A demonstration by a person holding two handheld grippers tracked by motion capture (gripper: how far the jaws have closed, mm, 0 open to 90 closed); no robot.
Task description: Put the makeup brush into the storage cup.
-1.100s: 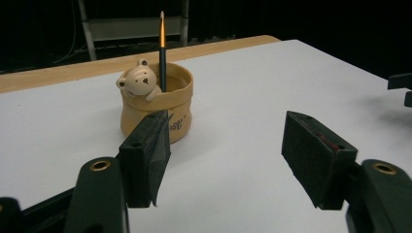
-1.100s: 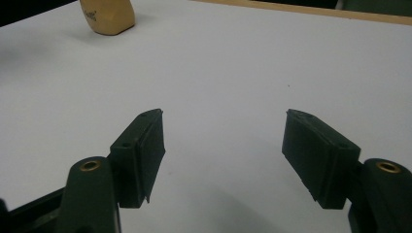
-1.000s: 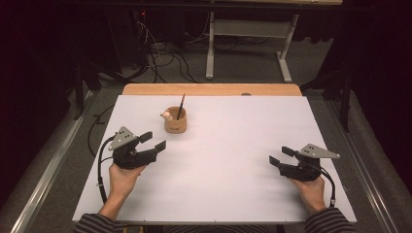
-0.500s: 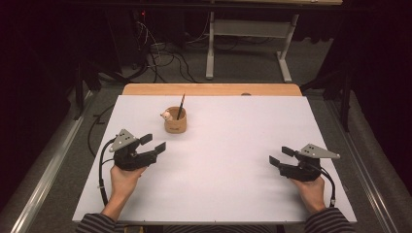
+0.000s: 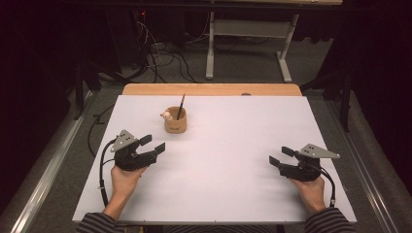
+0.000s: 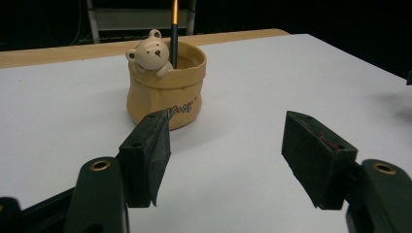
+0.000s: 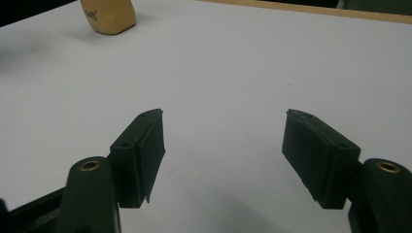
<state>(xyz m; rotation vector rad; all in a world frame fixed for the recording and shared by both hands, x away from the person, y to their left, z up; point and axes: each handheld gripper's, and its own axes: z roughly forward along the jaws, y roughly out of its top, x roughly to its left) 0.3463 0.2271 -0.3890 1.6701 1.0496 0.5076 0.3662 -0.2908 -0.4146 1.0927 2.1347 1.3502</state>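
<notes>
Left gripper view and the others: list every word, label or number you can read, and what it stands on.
"...esty" or the like: dark script on the front of the tan cup; its start is hidden behind a jaw of the left gripper, so the whole word can't be read.
In the high view the print on the cup is too small to read.
In the right gripper view a dark mark on the cup is blurred and cut off.
Nothing else carries text.

I see the left gripper (image 5: 151, 144) at lower left, jaws wide apart, nothing between; right gripper (image 5: 281, 156) at lower right, likewise spread and empty. Hands grip both from below.
</notes>
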